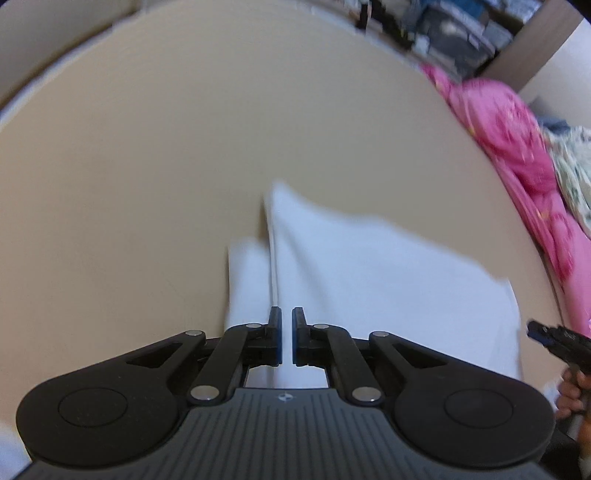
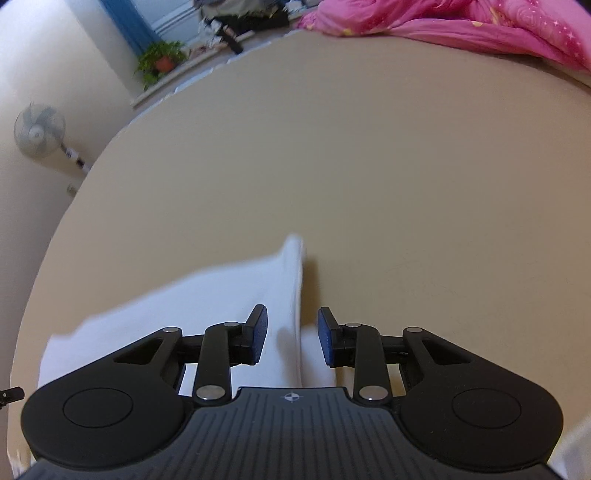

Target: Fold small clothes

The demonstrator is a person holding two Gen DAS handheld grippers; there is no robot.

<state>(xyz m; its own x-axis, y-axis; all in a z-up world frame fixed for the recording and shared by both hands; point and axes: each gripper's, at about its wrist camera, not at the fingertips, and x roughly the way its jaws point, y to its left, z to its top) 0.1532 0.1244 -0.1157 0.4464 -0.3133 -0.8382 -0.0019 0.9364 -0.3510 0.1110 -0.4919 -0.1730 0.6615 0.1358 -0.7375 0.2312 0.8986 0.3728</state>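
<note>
A white garment (image 1: pixel 369 266) lies folded on a beige surface (image 1: pixel 221 129), with a raised fold edge running away from me. My left gripper (image 1: pixel 287 314) hovers over its near left part. Its jaws stand a narrow slit apart with nothing pinched; the white cloth shows through the gap. In the right wrist view the same garment (image 2: pixel 207 291) spreads to the left. My right gripper (image 2: pixel 291 314) stands open above the garment's fold ridge, pads clear of the cloth. The right gripper (image 1: pixel 554 339) also shows at the left view's right edge, held by a hand (image 1: pixel 570 391).
A crumpled pink blanket (image 1: pixel 509 133) lies along the surface's right side, and appears as the pink blanket (image 2: pixel 443 18) at the far edge. A patterned cloth (image 1: pixel 572 166) lies beside it. A wall fan (image 2: pixel 38 131) and a potted plant (image 2: pixel 162 59) are beyond the beige surface (image 2: pixel 369 147).
</note>
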